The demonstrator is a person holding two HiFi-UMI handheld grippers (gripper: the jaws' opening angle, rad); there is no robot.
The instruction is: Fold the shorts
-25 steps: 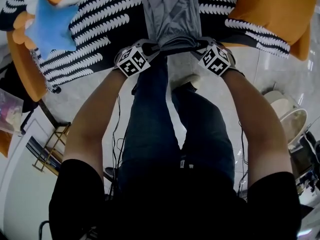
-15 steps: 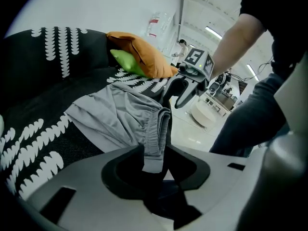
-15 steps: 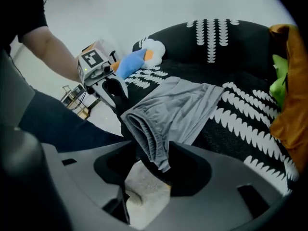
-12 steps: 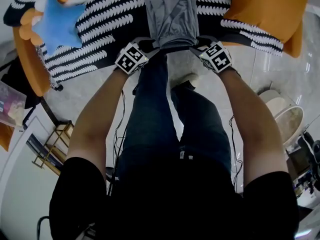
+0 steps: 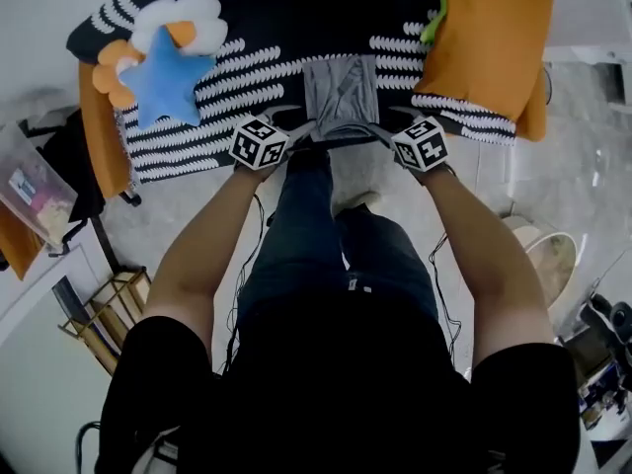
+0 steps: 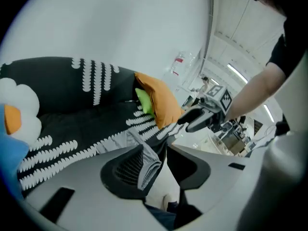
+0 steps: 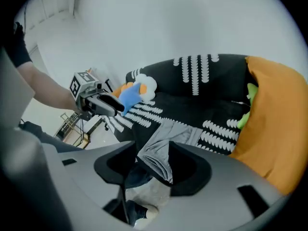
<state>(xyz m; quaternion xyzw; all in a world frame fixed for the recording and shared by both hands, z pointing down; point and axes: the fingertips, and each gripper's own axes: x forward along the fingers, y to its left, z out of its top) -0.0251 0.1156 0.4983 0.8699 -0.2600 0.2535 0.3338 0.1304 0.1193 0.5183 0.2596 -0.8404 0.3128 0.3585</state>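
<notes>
**Both tongs spread at the near edge of the grey shorts**

Nearest the camera are the person's dark jeans, above a pale floor. Both bare forearms reach forward to the front edge of a sofa under a black cover with white marks.

The left gripper and the right gripper face each other across that edge, and the shorts run between them. The jaws of both grippers have just been opening.

In the left gripper view the folded hem lies against one pad, and a dark gap separates it from the other pad. The jaws are spread with cloth between them and are not pinching it. The right gripper view shows the same: a thick fold of grey fabric leans on one pad, with open space beside it. It is hard to say whether the hem hangs from those pads or only brushes them.

The shorts are folded into a narrow strip. Most of the strip lies flat on the cover and runs away from the person, while its near end is raised at the sofa's edge.

Further back on the left, a blue star cushion rests on the cover against a white and orange plush. On the right is a large orange pillow, with a green object just beside its inner edge.
</notes>
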